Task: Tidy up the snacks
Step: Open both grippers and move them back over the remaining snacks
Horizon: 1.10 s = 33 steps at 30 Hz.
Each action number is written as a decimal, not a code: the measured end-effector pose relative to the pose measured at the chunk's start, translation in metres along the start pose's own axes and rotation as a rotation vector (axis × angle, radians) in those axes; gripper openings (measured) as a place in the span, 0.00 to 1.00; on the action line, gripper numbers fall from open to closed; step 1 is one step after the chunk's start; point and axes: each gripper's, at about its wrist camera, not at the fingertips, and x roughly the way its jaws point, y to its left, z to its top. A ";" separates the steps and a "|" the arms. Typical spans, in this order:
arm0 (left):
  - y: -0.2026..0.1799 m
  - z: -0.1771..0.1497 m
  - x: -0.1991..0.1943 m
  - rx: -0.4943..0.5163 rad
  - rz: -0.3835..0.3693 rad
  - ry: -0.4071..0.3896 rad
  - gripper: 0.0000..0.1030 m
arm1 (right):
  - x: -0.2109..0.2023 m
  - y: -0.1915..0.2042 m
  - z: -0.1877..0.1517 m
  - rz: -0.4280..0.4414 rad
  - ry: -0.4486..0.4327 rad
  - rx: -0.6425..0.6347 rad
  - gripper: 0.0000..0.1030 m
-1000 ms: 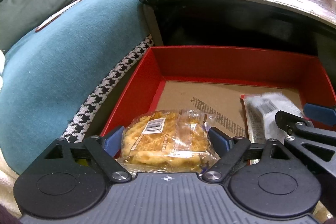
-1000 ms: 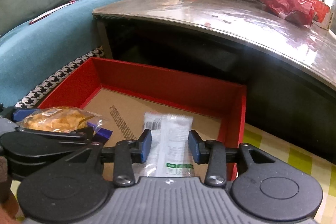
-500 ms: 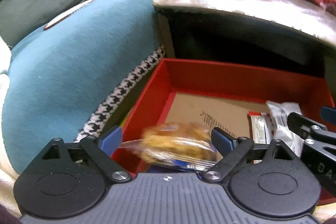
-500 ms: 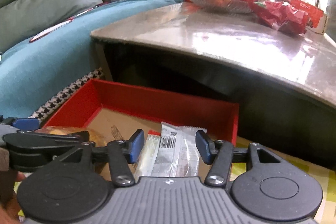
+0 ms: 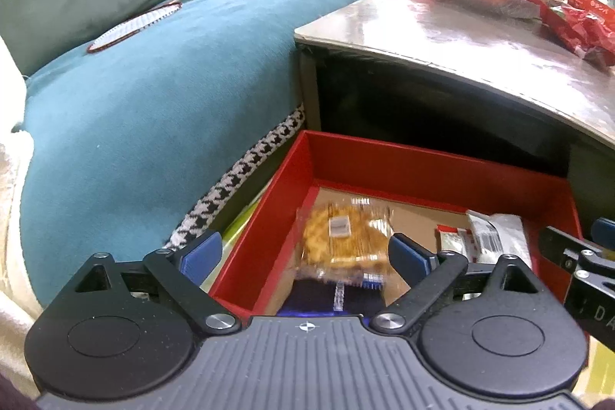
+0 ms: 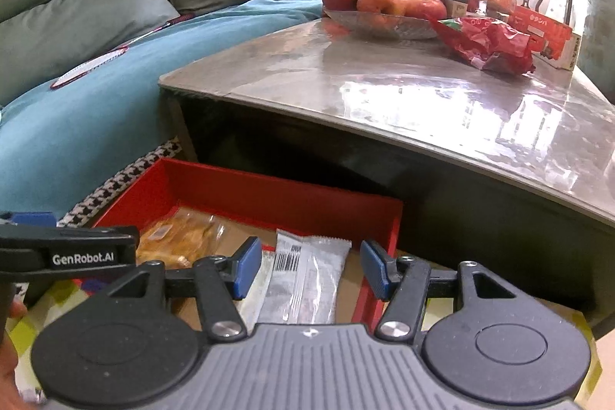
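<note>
Snacks lie in a shallow red box (image 5: 403,160) with a brown cardboard floor, which sits low in front of a glossy grey worktop (image 6: 403,91). Left gripper (image 5: 303,256) hangs above the box's near left corner with its blue-padded fingers spread wide, holding nothing. Below and between them, a clear bag of yellow pasta-shaped snacks (image 5: 346,237) lies on the box floor, slightly blurred. Right gripper (image 6: 311,268) is also spread wide and empty, above the box's near right side. Between its fingers a clear wrapped bar with a barcode (image 6: 307,271) lies flat in the box, just beside a second packet with red print (image 5: 453,244). On the worktop stand a glass bowl of apples (image 6: 384,2), a crumpled red bag (image 6: 488,41) and red cartons (image 6: 538,25). To the left is a sofa with a teal cover (image 5: 153,95) edged in houndstooth trim (image 5: 238,175).
</note>
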 end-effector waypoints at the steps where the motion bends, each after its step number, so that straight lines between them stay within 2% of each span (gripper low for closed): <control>1: 0.001 -0.001 -0.002 0.001 -0.006 0.001 0.93 | -0.004 0.000 -0.002 -0.002 0.001 -0.002 0.58; 10: 0.013 -0.026 -0.026 0.014 -0.040 0.032 0.94 | -0.032 0.004 -0.030 -0.006 0.057 -0.034 0.59; 16: 0.030 -0.045 -0.035 0.004 -0.045 0.073 0.94 | -0.041 0.011 -0.053 0.023 0.118 -0.053 0.59; 27: 0.084 -0.082 -0.034 -0.067 0.005 0.190 0.94 | -0.053 0.060 -0.082 0.131 0.190 -0.166 0.59; 33: 0.091 -0.094 -0.030 -0.039 0.005 0.227 0.94 | -0.058 0.084 -0.098 0.178 0.229 -0.227 0.59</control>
